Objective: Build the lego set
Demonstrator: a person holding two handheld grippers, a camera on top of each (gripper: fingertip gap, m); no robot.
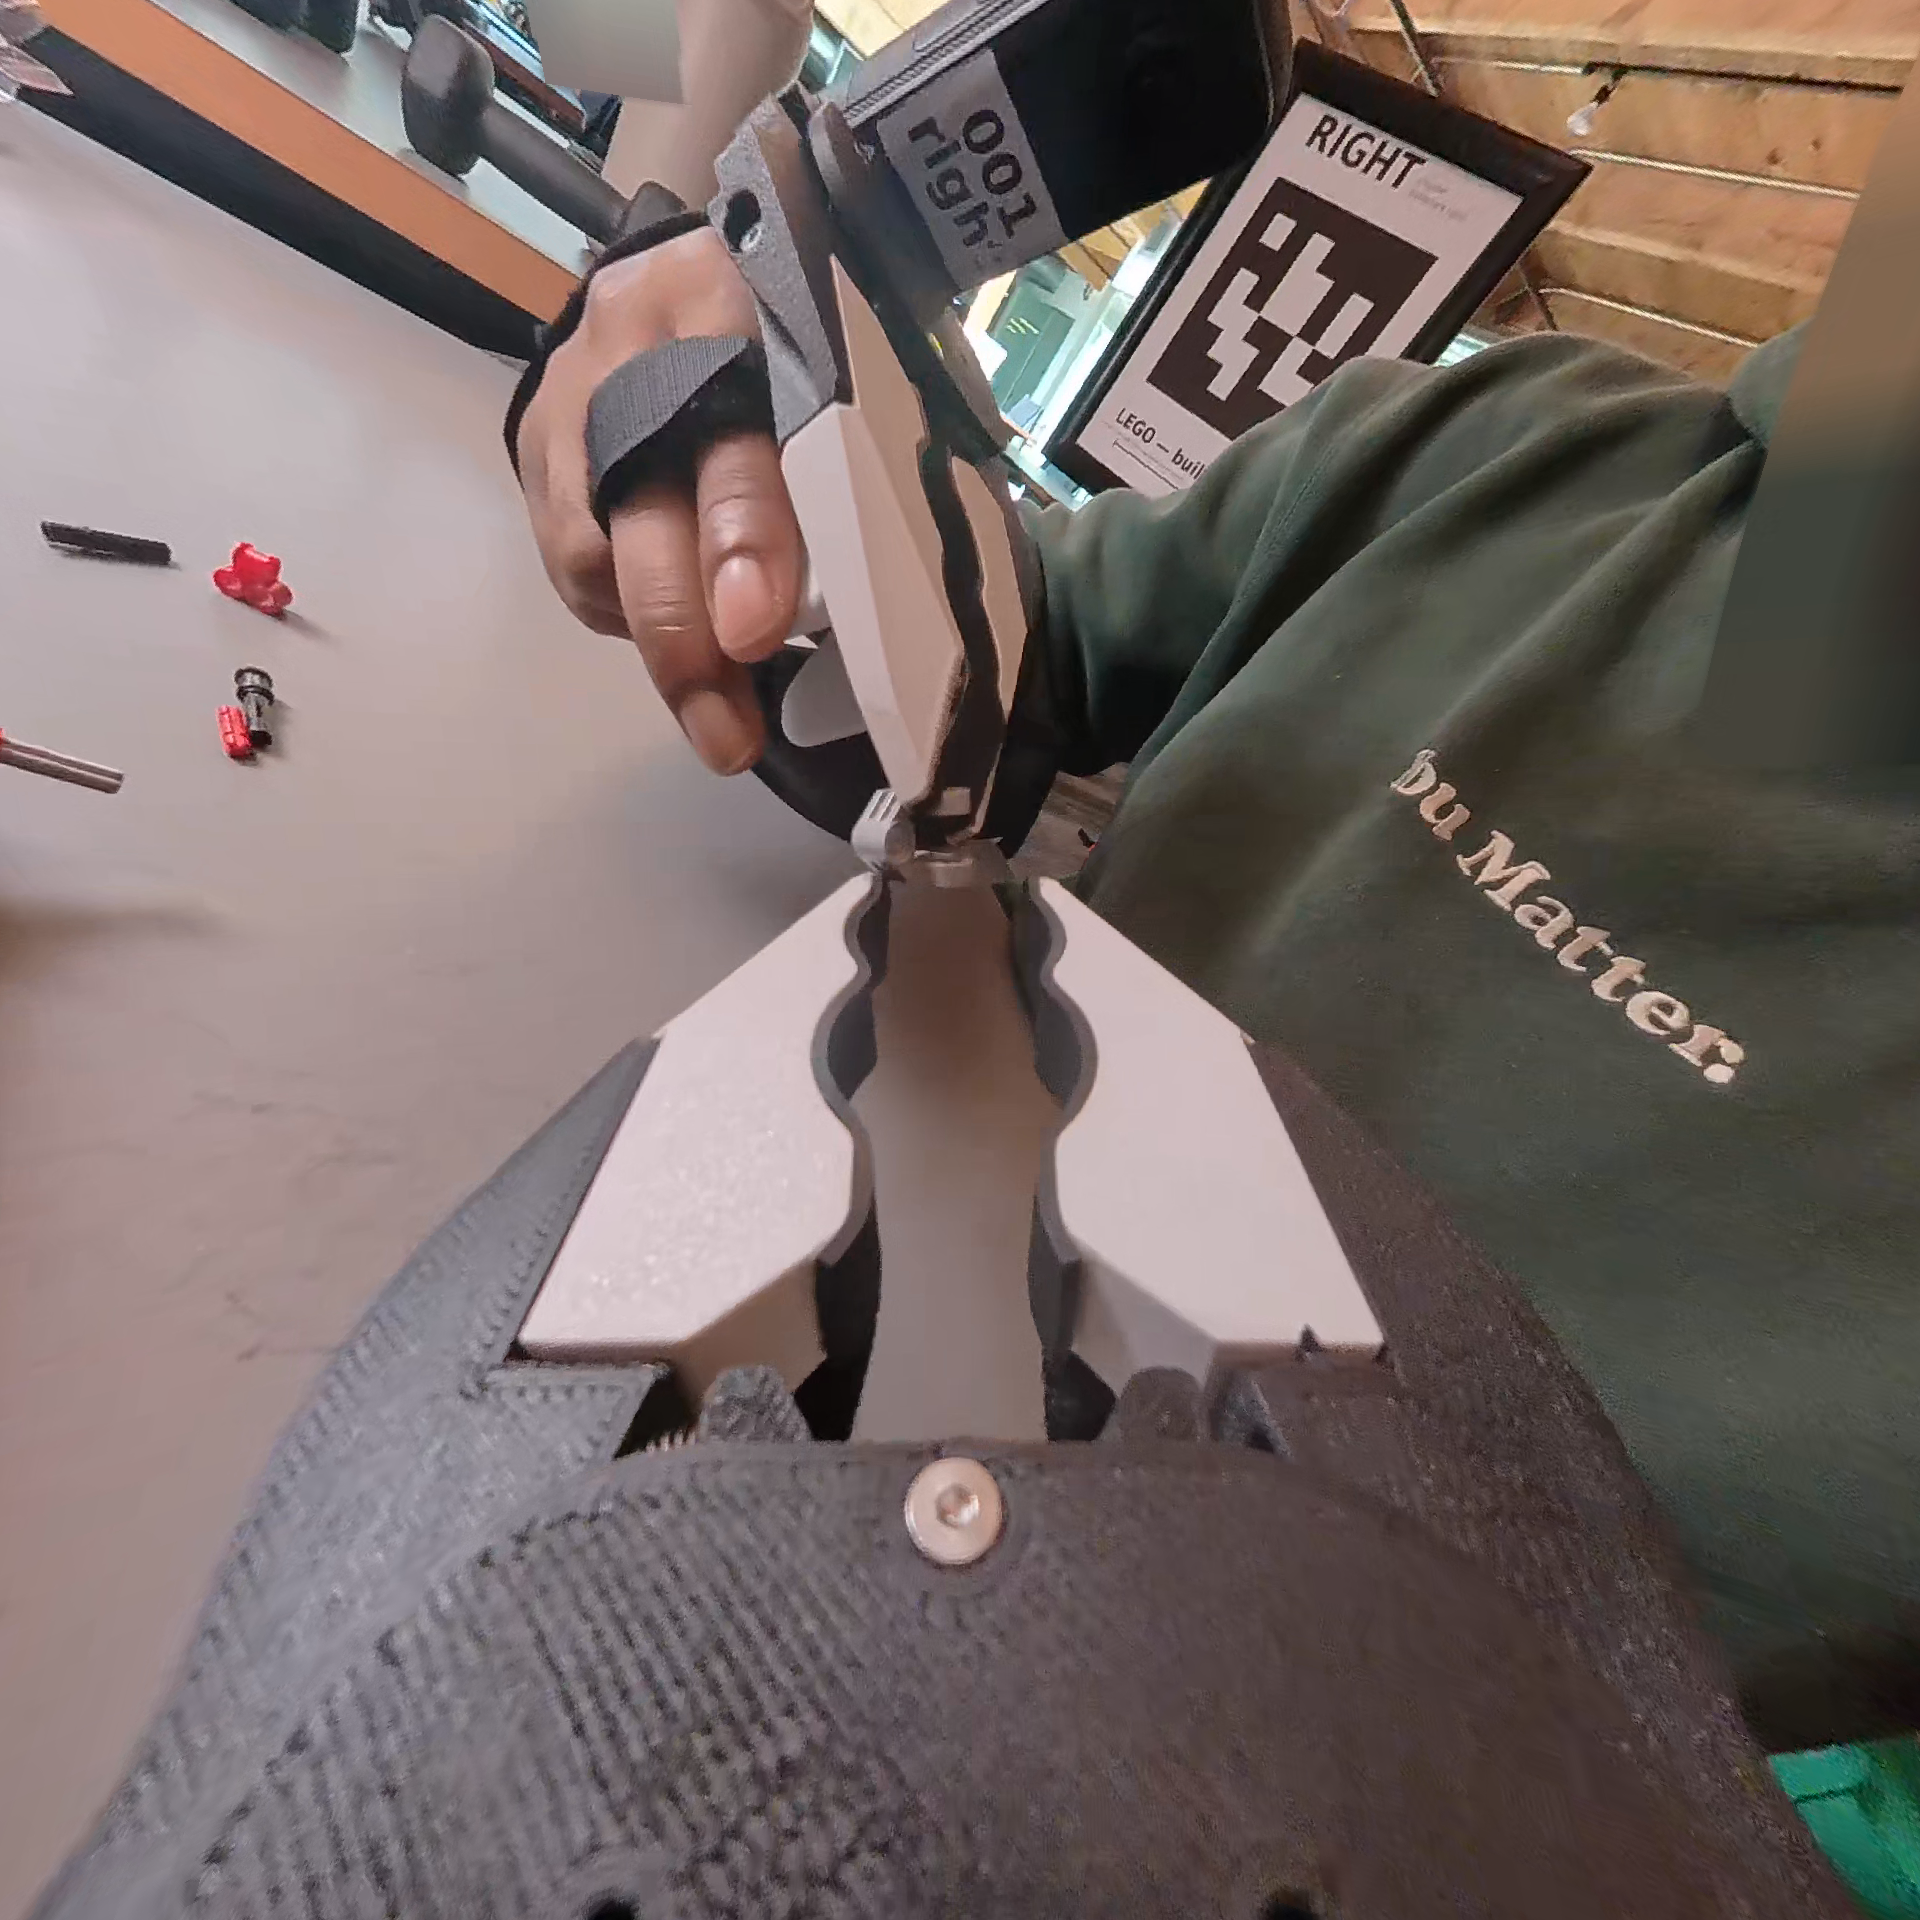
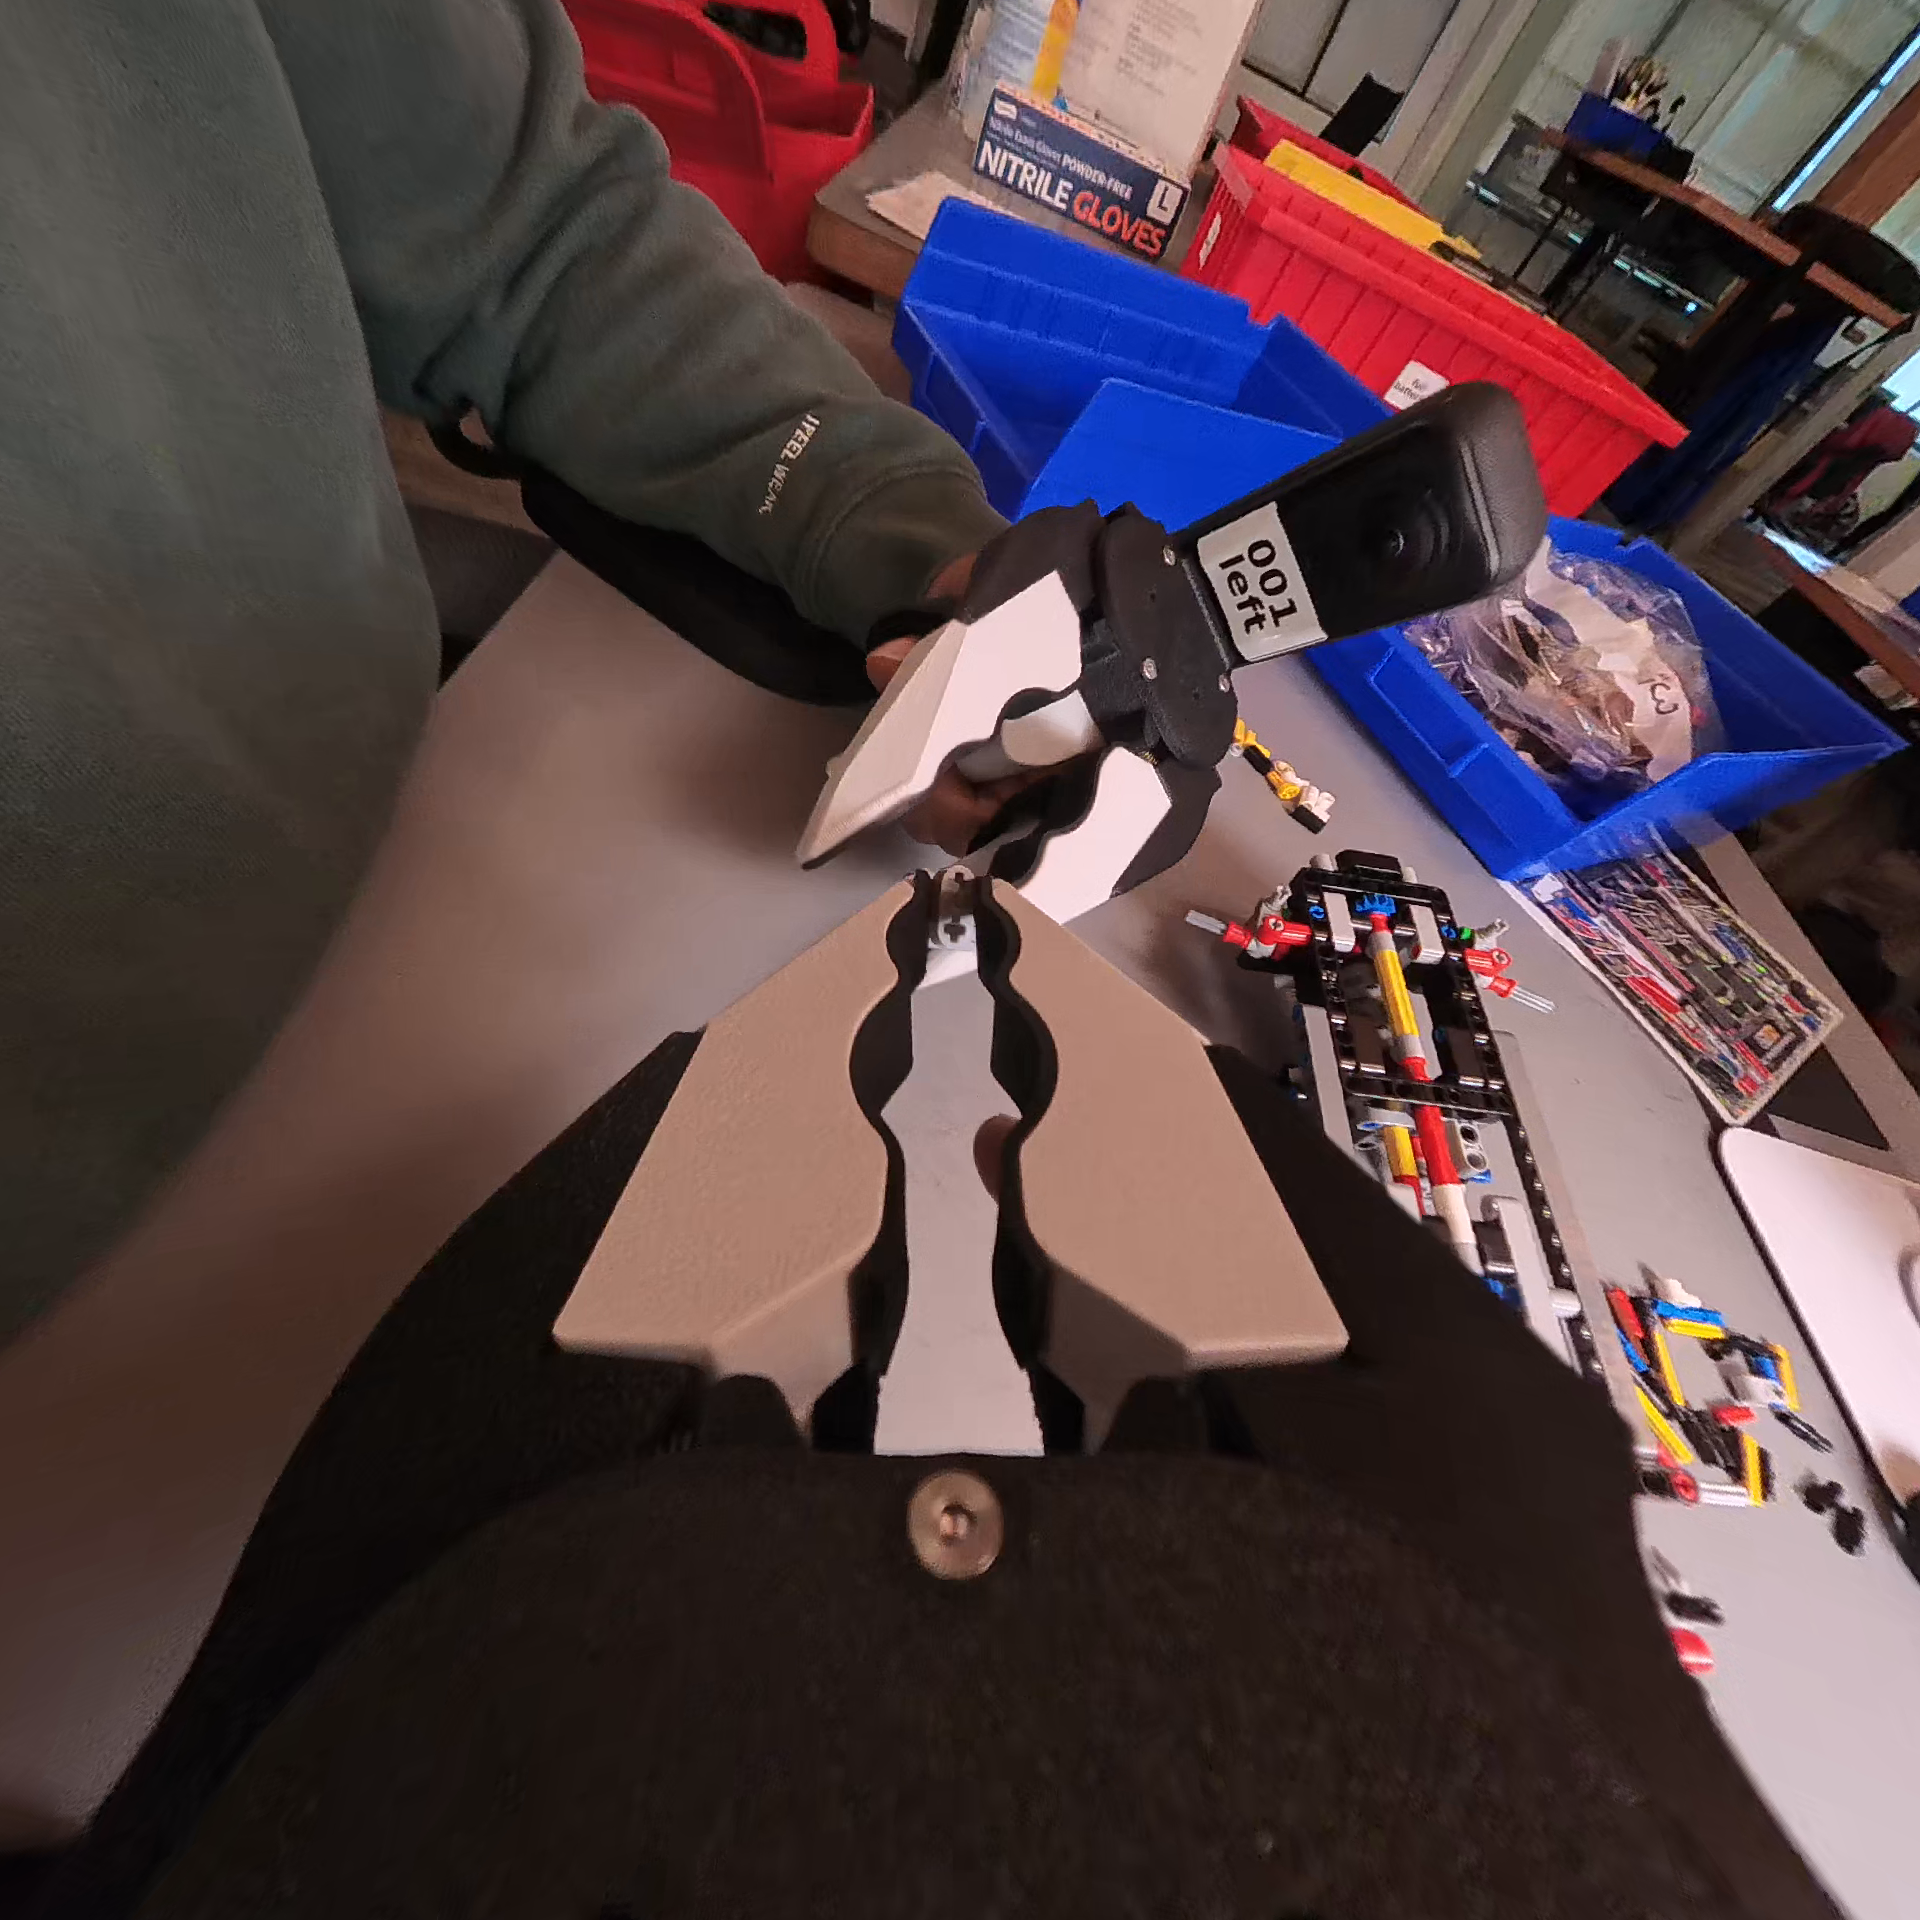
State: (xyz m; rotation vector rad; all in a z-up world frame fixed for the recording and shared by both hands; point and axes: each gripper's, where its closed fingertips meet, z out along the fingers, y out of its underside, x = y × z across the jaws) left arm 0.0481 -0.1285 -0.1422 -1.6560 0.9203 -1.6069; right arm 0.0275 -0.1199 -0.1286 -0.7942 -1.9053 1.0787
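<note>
Nearest my left camera, my left gripper [image 1: 940,883] has its fingers nearly together at the tips, pinching a small grey piece [image 1: 948,865]. My right gripper [image 1: 914,821] comes down from above to meet it tip to tip, closed on a grey connector [image 1: 878,826] that touches the piece. The hand [image 1: 665,520] on the right gripper is strapped in with a black band, fingers curled down around the handle, and the green sleeve [image 1: 1455,831] fills the space behind. From my right camera, the same connector [image 2: 951,920] sits clamped between my right tips [image 2: 951,904], with the left gripper [image 2: 1023,857] angled in from above, its camera pointing up and right. Both pieces are held in the air above the grey table [image 2: 582,935]. To the right on the table lies the long chassis [image 2: 1392,1039], with a smaller assembly [image 2: 1704,1392] nearer me and an instruction sheet [image 2: 1683,977] beyond. Farther back stand blue bins [image 2: 1143,416] and a red bin [image 2: 1434,301]. In the left view, loose red and black parts [image 1: 249,577] lie well apart on the table.
</note>
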